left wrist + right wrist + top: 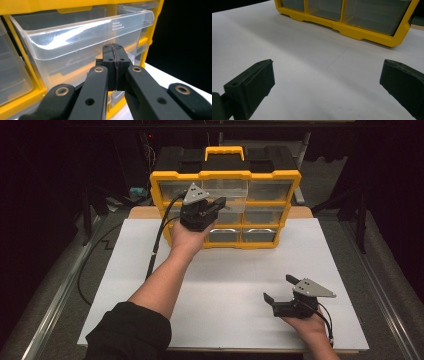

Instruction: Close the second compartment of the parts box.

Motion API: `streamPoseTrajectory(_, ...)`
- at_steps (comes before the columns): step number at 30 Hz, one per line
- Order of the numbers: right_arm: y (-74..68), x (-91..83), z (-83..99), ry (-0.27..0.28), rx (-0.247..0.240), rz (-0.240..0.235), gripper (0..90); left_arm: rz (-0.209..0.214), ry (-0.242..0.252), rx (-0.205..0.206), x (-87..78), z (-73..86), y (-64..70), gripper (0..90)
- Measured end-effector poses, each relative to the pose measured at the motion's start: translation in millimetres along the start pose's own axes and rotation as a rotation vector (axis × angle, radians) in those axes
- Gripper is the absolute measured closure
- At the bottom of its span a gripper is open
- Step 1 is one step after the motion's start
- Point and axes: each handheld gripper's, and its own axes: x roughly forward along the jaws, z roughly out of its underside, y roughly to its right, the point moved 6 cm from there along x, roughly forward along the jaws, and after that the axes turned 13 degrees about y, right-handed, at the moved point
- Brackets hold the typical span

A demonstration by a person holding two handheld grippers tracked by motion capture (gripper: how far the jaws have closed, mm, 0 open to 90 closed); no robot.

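The left gripper (218, 203) is raised to the front of a yellow drawer cabinet (226, 175) that stands at the far end of the white table (225, 285), and its jaws are pressed together, the two pads meeting along a thin seam in the left gripper view (115, 62). Just beyond and above those closed tips sits a clear plastic drawer (82, 42), pulled part way out of the cabinet's top row; whether the tips pinch any part of it cannot be told, since the drawer's lower front is hidden behind them. Other clear drawers lie to either side of and below the tool. The right gripper (280, 292) rests low over the near right part of the table, well apart from the cabinet, its jaws spread wide with bare white surface between them (324, 82). Ahead of it, across the table, runs the cabinet's yellow bottom edge (352, 31) with its lowest row of drawers
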Motion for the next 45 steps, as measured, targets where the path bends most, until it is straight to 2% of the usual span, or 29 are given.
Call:
streamPoseTrajectory(17,1.2,-0.1,0.2,-0.003,0.001,0.007,0.1,-0.064,-0.033,0.001,19.8,-1.4,-17.5,89.9)
streamPoseTrajectory(24,1.5,1.1,2.1,-0.01,-0.003,0.005,0.0,-0.088,-0.039,-0.022,29.5,2.3,-28.7,89.9)
streamPoseTrajectory(32,1.7,1.5,2.8,-0.012,-0.001,0.004,0.0,-0.093,-0.038,-0.025,31.6,1.5,-28.2,89.8)
streamPoseTrajectory(38,1.1,1.5,2.2,-0.006,-0.003,0.002,0.0,-0.059,-0.028,-0.02,16.7,4.1,-20.5,89.8)
streamPoseTrajectory(42,1.2,0.5,2.0,-0.008,-0.004,0.007,0.0,-0.007,-0.019,-0.019,-6.9,20.2,-11.1,88.3)
streamPoseTrajectory(43,1.5,0.1,1.9,-0.008,-0.005,0.007,0.0,0.006,-0.028,-0.015,-13.7,27.6,-8.3,83.9)
streamPoseTrajectory(45,1.4,-0.2,1.8,-0.007,-0.003,0.01,0.0,0.022,-0.014,-0.015,-30.6,43.7,-4.0,73.6)
